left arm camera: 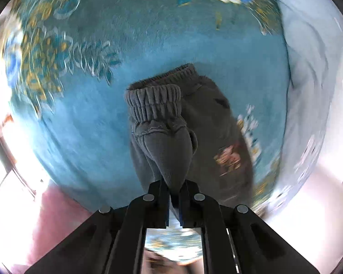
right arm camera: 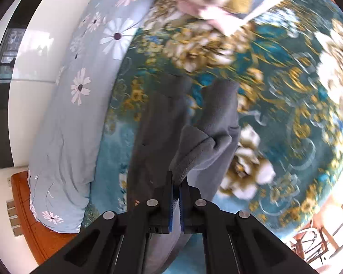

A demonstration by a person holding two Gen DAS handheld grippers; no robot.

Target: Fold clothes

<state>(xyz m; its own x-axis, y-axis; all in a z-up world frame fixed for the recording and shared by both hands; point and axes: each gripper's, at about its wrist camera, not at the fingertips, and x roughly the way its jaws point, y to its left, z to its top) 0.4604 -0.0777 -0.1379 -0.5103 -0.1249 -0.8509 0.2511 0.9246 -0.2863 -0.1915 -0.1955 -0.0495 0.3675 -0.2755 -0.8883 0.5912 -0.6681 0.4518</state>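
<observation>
Grey soft fleece pants (left arm camera: 171,123) hang over the blue flowery rug (left arm camera: 91,118). Left tool (left arm camera: 174,188) pinches the stretchy cuff end. Right tool (right arm camera: 177,183) pinches another fold. At 9 o'clock lies a pale blue daisy quilt (right arm camera: 64,123).

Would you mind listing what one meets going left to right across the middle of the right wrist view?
White wall → daisy-print duvet → grey trousers, pinched in the right tongs → floral blanket.
</observation>
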